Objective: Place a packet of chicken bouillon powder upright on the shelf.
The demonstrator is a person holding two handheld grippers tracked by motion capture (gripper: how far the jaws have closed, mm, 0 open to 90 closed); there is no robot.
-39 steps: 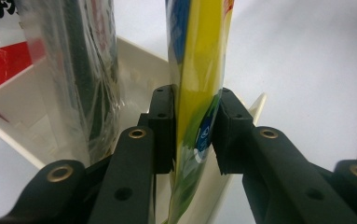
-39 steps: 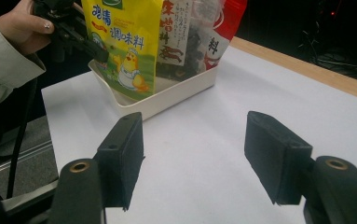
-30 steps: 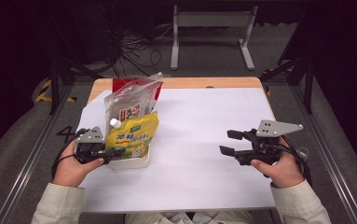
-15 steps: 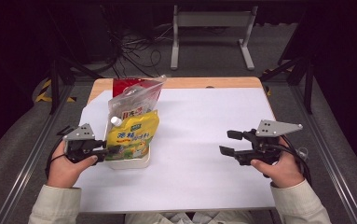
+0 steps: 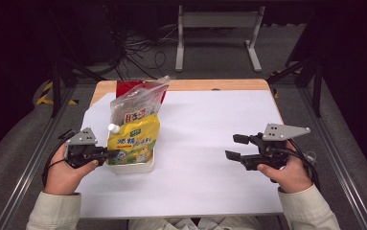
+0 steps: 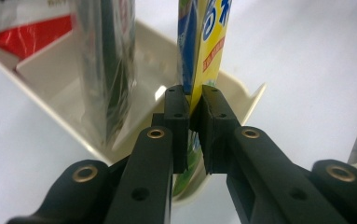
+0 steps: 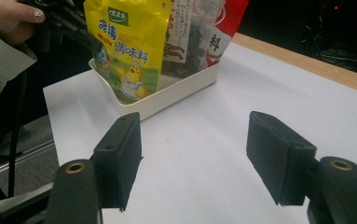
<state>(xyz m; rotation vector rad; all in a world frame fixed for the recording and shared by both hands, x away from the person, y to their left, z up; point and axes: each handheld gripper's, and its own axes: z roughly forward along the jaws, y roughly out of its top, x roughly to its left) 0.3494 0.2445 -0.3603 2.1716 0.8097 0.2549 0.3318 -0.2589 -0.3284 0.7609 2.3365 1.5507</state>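
**Yellow pouch gripped at its edge in a white tray**

A wide counter [image 5: 210, 143] covered in white is seen from above, with a person's forearms entering from the bottom. Toward its left side a shallow white tray [image 5: 140, 167] is set, and packets are stood upright in it: a red bag [image 5: 128, 88] at the back, a clear bag of dark contents [image 5: 135, 108] in the middle, and a yellow spouted pouch [image 5: 133, 141] at the front.

The left gripper [image 5: 105, 154] is held level at the tray's near-left corner. Its jaws have just been closing and are now clamped on the thin side edge of the yellow pouch, as is plain in the left gripper view [image 6: 194, 105]. The right gripper [image 5: 234, 147] is held well apart from the tray, above the bare counter, with its jaws apart and nothing between them.

Only a narrow strip of the pouch's edge is pinched, so the pouch could slip free if lifted quickly. The neighbouring clear bag could be dragged over, or the light tray shifted, since nothing steadies it.
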